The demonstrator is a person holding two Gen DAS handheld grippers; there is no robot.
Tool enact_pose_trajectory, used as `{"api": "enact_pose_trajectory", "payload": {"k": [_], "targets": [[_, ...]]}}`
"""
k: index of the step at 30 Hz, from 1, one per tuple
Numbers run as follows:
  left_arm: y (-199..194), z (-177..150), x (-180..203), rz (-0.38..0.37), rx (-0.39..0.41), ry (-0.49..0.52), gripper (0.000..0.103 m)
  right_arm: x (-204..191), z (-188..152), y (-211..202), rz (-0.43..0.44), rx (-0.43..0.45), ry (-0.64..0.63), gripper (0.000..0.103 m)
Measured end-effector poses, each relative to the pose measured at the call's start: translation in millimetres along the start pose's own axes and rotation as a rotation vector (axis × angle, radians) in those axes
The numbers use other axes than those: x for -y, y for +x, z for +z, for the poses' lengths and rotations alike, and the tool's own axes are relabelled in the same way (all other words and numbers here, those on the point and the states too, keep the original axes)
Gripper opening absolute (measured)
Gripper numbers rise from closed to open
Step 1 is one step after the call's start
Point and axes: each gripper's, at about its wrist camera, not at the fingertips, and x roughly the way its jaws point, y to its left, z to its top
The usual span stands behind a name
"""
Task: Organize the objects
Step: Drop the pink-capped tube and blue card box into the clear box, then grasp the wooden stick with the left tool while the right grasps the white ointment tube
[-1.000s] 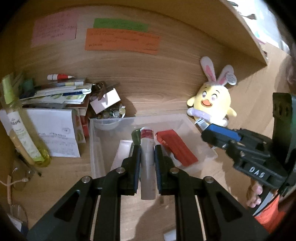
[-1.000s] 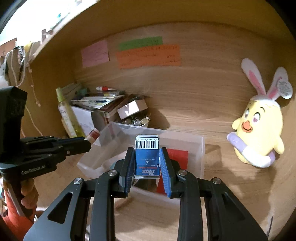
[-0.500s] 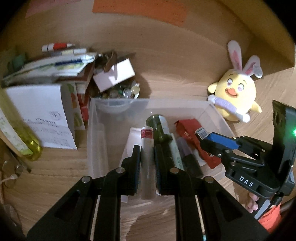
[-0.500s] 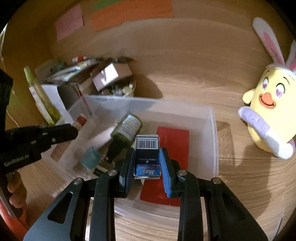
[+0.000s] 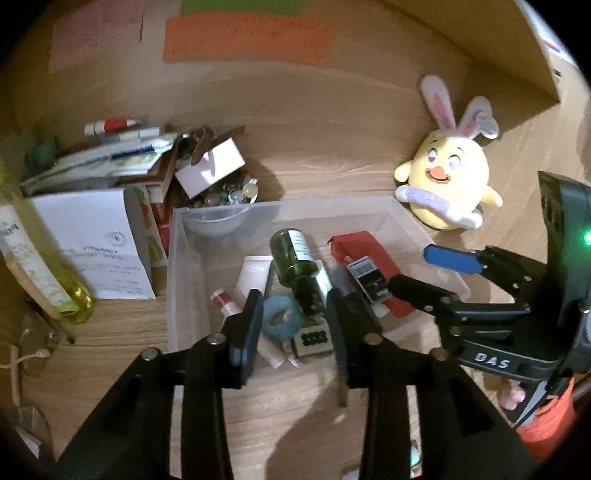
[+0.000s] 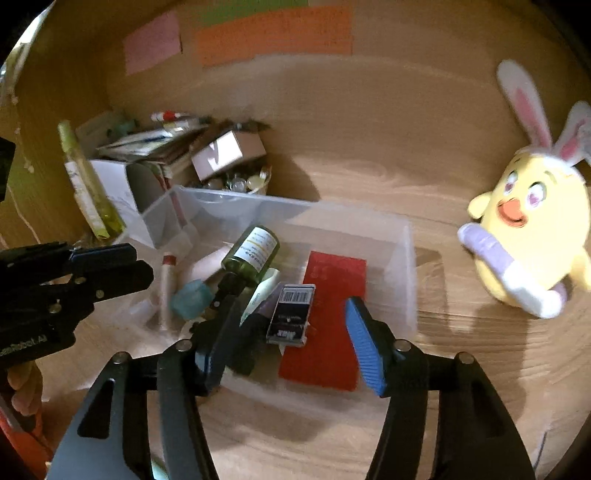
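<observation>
On the far left of the wooden surface (image 5: 332, 173) stands one tall yellow-green bottle (image 5: 40, 273), cut off at the edge of the left view. Next to it is a messy pile of papers and boxes (image 5: 122, 173) with one red-and-white pen (image 5: 110, 126) on top. The words on the white folded paper (image 5: 96, 243) are too blurry to read. One small bowl of shiny bits (image 5: 225, 195) sits behind the clear plastic bin (image 5: 177, 266).

The left gripper (image 5: 293, 321) hangs over the near side of the bin. Its fingers are opening and hold nothing. One small white tube with a red cap (image 5: 227, 304) lies in the bin just beside its left finger, partly hidden by it. Also in the bin are one teal roll (image 5: 282, 319), one dark green bottle (image 5: 295, 254) lying down and one flat red packet (image 5: 364, 247).

The right gripper (image 6: 286, 336) is over the bin too, its fingers opening with nothing pressed between them. One little black box with a barcode (image 6: 291, 314) rests tilted on the red packet between them.

On the right sits one yellow chick toy with bunny ears (image 5: 448, 184), outside the bin. Three coloured notes are stuck on the back wall, blurry and partly cut off: one pink (image 6: 151, 42), one green (image 6: 255, 11) and one orange (image 6: 275, 35)
</observation>
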Motion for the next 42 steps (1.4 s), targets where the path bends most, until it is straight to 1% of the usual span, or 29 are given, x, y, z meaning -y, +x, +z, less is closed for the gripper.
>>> {"api": "enact_pose_trajectory", "payload": {"k": [1, 3, 5, 6, 9, 15, 19, 22, 24, 25, 28, 30, 31, 33, 34, 35, 37, 39, 40, 41, 42], "targets": [[-4, -2, 2, -0.002, 0.01, 0.007, 0.044, 0, -3, -8, -0.007, 0.008, -0.009, 0.057], [-12, -5, 4, -0.005, 0.026, 0.015, 0.054, 1, -10, -22, -0.027, 0.023, -0.022, 0.062], [-21, -10, 7, -0.008, 0.041, 0.021, 0.058, 3, -23, -39, -0.046, 0.039, -0.019, 0.067], [-24, -12, 8, -0.011, 0.043, 0.024, 0.058, 5, -29, -45, -0.051, 0.042, -0.015, 0.068], [-28, -21, 11, -0.018, 0.039, 0.032, 0.059, 11, -51, -57, -0.052, 0.021, 0.034, 0.068], [-19, -46, 19, -0.025, -0.013, 0.05, 0.059, 15, -91, -68, -0.054, -0.03, 0.163, 0.068], [-2, -64, 23, -0.027, -0.075, 0.061, 0.059, 13, -113, -62, -0.072, -0.088, 0.201, 0.068], [10, -73, 26, -0.026, -0.114, 0.073, 0.059, 13, -130, -55, -0.058, -0.148, 0.233, 0.068], [15, -77, 28, -0.024, -0.128, 0.083, 0.059, 12, -138, -51, -0.051, -0.176, 0.25, 0.068], [17, -78, 29, -0.023, -0.132, 0.088, 0.058, 10, -140, -52, -0.057, -0.17, 0.248, 0.068], [22, -77, 35, -0.02, -0.139, 0.103, 0.055, 3, -144, -53, -0.071, -0.171, 0.221, 0.059], [25, -75, 37, -0.019, -0.144, 0.11, 0.049, -3, -145, -54, -0.071, -0.171, 0.194, 0.047], [27, -74, 38, -0.019, -0.148, 0.112, 0.049, -8, -146, -54, -0.071, -0.171, 0.173, 0.044], [31, -73, 40, -0.021, -0.155, 0.113, 0.046, -13, -148, -55, -0.067, -0.169, 0.145, 0.029], [34, -73, 40, -0.022, -0.158, 0.112, 0.044, -15, -148, -55, -0.063, -0.167, 0.132, 0.025], [37, -72, 41, -0.023, -0.161, 0.111, 0.041, -15, -148, -55, -0.056, -0.165, 0.126, 0.017], [42, -71, 40, -0.025, -0.166, 0.105, 0.035, -14, -149, -55, -0.042, -0.154, 0.131, 0.015], [47, -70, 39, -0.028, -0.172, 0.101, 0.02, -11, -148, -54, -0.032, -0.148, 0.138, 0.015], [50, -69, 38, -0.031, -0.178, 0.098, 0.017, -9, -147, -55, -0.033, -0.142, 0.141, 0.015], [51, -70, 38, -0.035, -0.179, 0.097, 0.011, -7, -147, -55, -0.033, -0.137, 0.144, 0.015], [53, -70, 37, -0.041, -0.18, 0.097, 0.01, -5, -145, -55, -0.029, -0.132, 0.149, 0.015]]}}
